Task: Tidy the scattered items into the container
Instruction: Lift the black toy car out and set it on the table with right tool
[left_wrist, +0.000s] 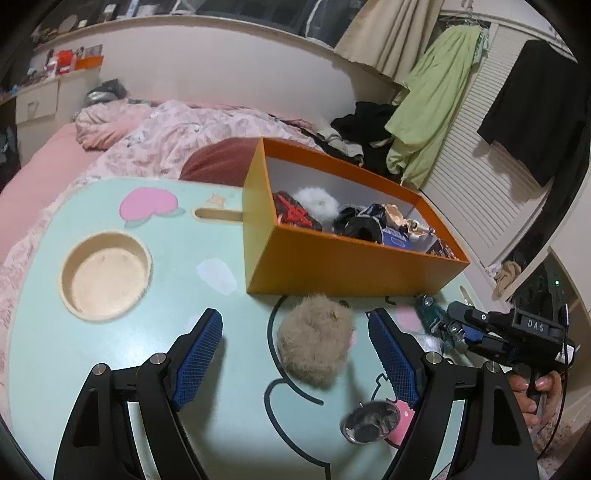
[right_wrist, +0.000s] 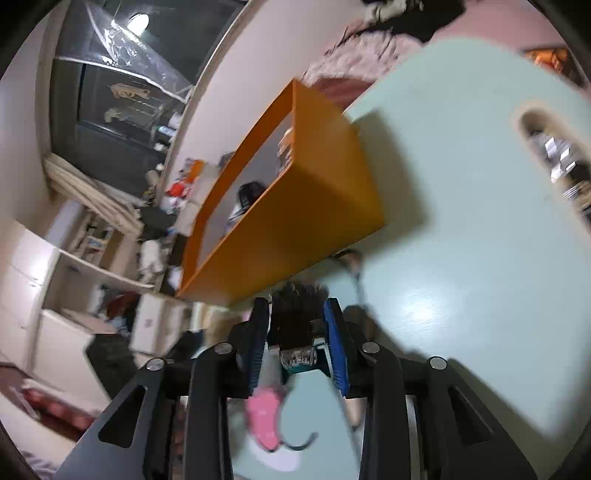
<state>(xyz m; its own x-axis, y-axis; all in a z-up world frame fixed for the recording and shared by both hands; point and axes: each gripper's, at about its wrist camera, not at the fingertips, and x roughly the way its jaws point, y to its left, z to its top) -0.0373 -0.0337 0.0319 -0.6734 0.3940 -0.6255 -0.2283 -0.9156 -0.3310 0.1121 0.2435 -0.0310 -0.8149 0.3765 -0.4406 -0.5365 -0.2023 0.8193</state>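
An orange box (left_wrist: 347, 266) stands on the mint table (left_wrist: 184, 266), holding several items. A beige fluffy pompom (left_wrist: 314, 339) lies on the table just in front of it. My left gripper (left_wrist: 295, 354) is open, its blue pads either side of the pompom, a little above it. My right gripper (left_wrist: 452, 328) is at the right, shut on a teal toy car (left_wrist: 432, 314). In the right wrist view the gripper (right_wrist: 297, 321) holds the car (right_wrist: 297, 332) just below the orange box (right_wrist: 295, 229).
A small metal bowl (left_wrist: 369, 422) sits near the front of the table. A round wooden recess (left_wrist: 107, 273) and a slot (left_wrist: 218, 214) are set in the tabletop at left. A pink bed (left_wrist: 147, 129) lies behind; clothes hang at right.
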